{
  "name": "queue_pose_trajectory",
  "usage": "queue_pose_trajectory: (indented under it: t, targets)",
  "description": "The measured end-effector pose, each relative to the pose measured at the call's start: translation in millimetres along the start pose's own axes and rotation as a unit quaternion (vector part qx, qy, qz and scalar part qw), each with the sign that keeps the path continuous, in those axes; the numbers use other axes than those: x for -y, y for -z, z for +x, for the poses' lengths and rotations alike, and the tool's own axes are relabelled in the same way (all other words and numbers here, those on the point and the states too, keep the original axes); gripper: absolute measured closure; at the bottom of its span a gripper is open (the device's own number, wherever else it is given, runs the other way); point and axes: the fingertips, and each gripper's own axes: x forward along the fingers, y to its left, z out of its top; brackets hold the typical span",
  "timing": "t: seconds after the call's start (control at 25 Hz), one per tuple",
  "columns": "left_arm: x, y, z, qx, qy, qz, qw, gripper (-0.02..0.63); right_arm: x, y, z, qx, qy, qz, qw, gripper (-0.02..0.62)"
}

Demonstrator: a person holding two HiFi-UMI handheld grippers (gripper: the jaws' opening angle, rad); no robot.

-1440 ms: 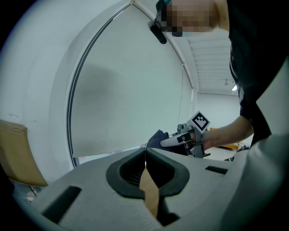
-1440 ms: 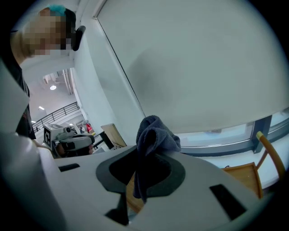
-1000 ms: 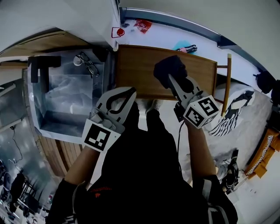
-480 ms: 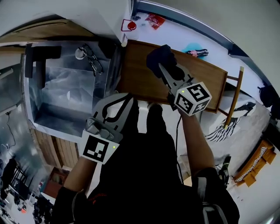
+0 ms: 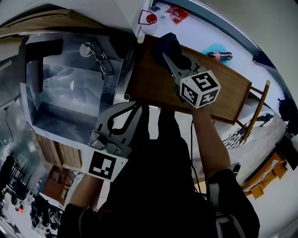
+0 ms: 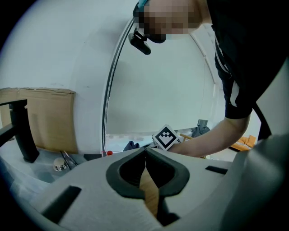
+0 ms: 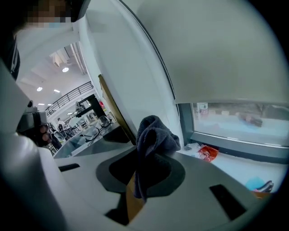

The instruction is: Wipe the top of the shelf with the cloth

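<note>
At upper centre, the right gripper (image 5: 168,58) is clenched on a dark, soft, crumpled cloth (image 5: 166,42), which sits at the far left end of the smooth brown wooden shelf top (image 5: 223,88). The left gripper (image 5: 135,108), grey with curved jaws, is closed on nothing at lower left, just beside the shelf's near edge.

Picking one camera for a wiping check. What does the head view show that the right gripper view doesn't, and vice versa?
Head view only: most of the brown wooden shelf top and the left gripper, shut and empty, at its near edge. Right gripper view only: the window pane. Both: the dark grey cloth clamped in the right gripper, and a red packet on the white sill.
</note>
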Motion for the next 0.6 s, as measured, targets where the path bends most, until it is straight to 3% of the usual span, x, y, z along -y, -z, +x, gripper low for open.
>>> queue_pose_trajectory:
  t: [0.36, 0.6]
  targets:
    - [-14.3, 11.7, 1.5, -0.010, -0.010, -0.017, 0.9998, 0.583, 6.0, 18.3, 42.7, -0.024, -0.013, 0.008, 1.000, 0.548]
    - [-9.9, 13.4, 8.2, -0.021, 0.000, -0.013, 0.9997, 0.583, 26.8, 45.3, 49.7, -0.052, 0.013, 0.017, 0.998, 0.548]
